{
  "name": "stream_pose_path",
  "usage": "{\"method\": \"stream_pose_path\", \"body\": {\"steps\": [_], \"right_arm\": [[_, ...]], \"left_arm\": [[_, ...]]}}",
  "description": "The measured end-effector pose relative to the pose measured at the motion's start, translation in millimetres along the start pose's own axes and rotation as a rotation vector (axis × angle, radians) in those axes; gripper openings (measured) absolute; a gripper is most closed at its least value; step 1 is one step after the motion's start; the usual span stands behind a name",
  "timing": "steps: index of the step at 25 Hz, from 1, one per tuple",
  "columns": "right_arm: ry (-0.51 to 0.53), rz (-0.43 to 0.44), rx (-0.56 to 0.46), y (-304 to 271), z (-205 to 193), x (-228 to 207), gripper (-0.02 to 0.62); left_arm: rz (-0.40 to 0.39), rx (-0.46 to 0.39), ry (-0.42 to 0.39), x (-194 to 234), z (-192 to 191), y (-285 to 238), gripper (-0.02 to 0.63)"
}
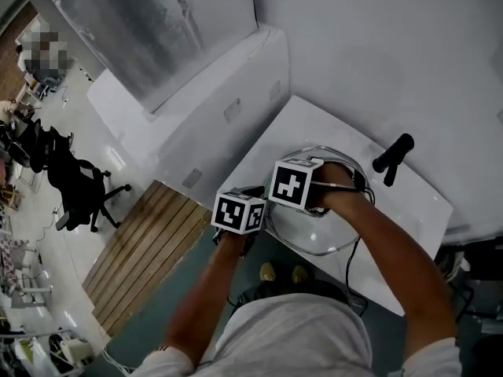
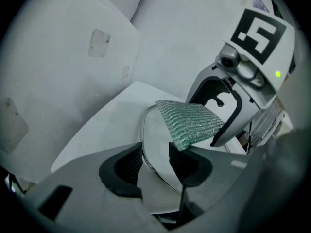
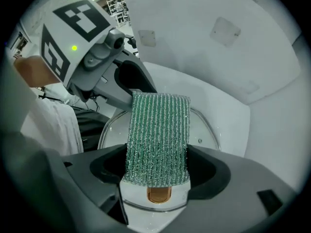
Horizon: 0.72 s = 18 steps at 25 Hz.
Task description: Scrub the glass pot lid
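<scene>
Green scrubbing cloth (image 3: 158,140), clamped in the right hand-held gripper (image 3: 158,168) low in frame, lies across the glass pot lid (image 3: 206,132). Beyond, the left hand-held gripper (image 2: 154,161) pinches the lid's rim on the white tabletop (image 1: 330,128). Scrubbing looks under way; next, firm strokes over a steadied lid.

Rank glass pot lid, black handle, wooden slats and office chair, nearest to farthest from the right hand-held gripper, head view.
From the right hand-held gripper, clamping a green scrub pad:
1. glass pot lid, directly beneath it.
2. black handle, to its right on the table.
3. wooden slats, lower left.
4. office chair, farthest left.
</scene>
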State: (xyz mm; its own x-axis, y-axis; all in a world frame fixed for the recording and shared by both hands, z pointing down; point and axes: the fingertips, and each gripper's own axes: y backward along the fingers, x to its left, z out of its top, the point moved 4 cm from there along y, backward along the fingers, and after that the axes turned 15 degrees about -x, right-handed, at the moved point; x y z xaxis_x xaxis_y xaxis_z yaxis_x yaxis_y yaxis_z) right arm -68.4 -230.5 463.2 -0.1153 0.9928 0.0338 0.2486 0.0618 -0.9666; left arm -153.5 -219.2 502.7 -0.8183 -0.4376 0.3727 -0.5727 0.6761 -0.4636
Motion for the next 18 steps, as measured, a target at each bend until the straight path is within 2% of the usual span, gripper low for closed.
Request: {"method": "stream_pose_path", "body": {"steps": [2, 5, 18], "right_arm": [[-0.001, -0.012, -0.007, -1, 1, 0, 0.348], [-0.066, -0.022, -0.059, 3, -3, -3, 0.348], [-0.589, -0.047, -0.367, 33, -80, -22, 0.348]], "left_arm": [[-0.001, -0.004, 0.003, 1, 0, 0, 0.181], [-0.002, -0.002, 0.002, 1, 0, 0, 0.181], [0.004, 0.006, -0.005, 2, -2, 0, 0.179]]}}
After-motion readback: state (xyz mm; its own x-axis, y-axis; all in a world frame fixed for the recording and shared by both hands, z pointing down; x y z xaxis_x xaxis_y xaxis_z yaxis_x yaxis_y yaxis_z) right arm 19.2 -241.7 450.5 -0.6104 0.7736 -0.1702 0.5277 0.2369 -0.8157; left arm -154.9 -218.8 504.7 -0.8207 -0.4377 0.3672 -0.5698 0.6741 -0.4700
